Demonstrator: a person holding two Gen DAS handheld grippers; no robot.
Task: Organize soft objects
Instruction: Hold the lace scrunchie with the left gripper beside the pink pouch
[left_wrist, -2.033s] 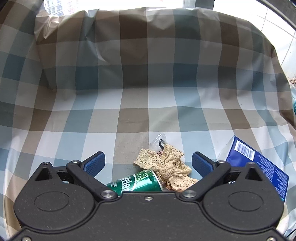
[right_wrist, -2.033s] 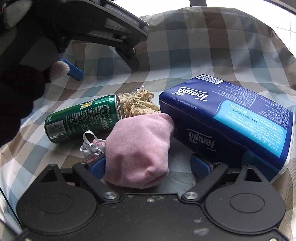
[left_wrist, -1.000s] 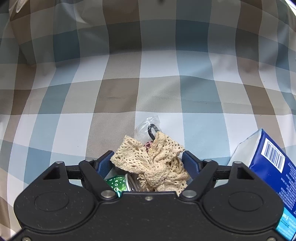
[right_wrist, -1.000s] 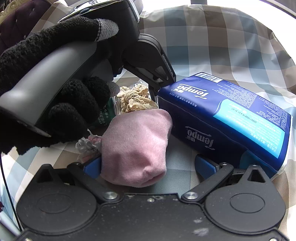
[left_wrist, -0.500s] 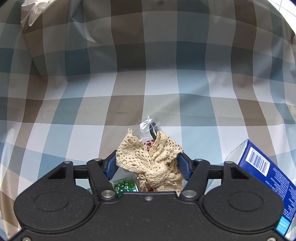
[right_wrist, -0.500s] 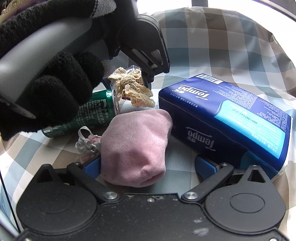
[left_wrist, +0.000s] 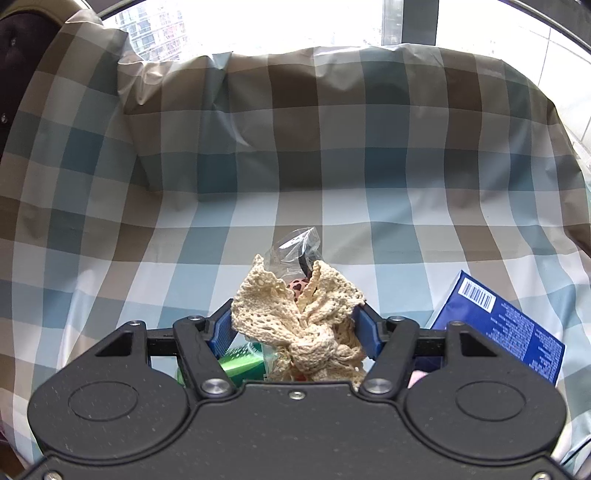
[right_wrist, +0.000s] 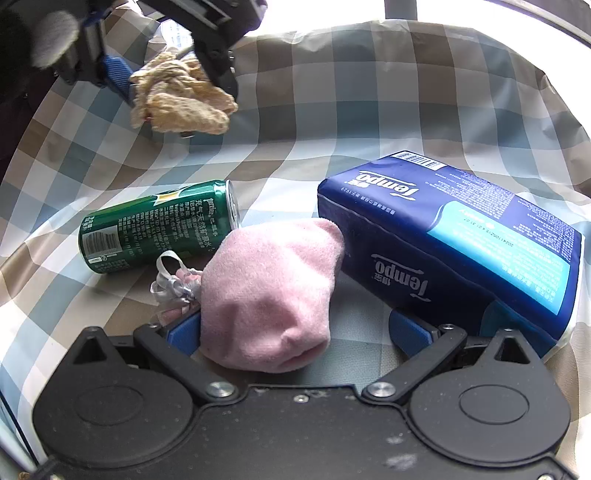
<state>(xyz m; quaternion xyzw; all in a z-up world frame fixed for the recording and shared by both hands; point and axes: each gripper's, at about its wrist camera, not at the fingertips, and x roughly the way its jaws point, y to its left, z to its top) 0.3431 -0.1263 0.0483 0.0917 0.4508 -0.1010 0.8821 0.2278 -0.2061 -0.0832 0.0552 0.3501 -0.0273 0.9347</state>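
My left gripper (left_wrist: 295, 328) is shut on a cream lace bow (left_wrist: 299, 317) wrapped in clear plastic, and holds it in the air above the checked cloth. From the right wrist view the same lace bow (right_wrist: 181, 99) hangs at the upper left, pinched in the left gripper (right_wrist: 173, 79), with a gloved hand behind it. My right gripper (right_wrist: 295, 330) rests low and open; a pink soft pouch (right_wrist: 269, 295) lies between its fingers, against the left pad only. A small ribbon bow (right_wrist: 173, 284) sits at the pouch's left.
A green drink can (right_wrist: 159, 225) lies on its side on the checked cloth (right_wrist: 332, 122). A blue tissue pack (right_wrist: 454, 236) lies to the right of the pouch, also seen as the tissue pack (left_wrist: 498, 325). The cloth rises like a wall at the back and sides.
The left gripper closed on the lace bow and lifted it off the cloth, up and away from the can. The right gripper and the pink pouch have not moved.
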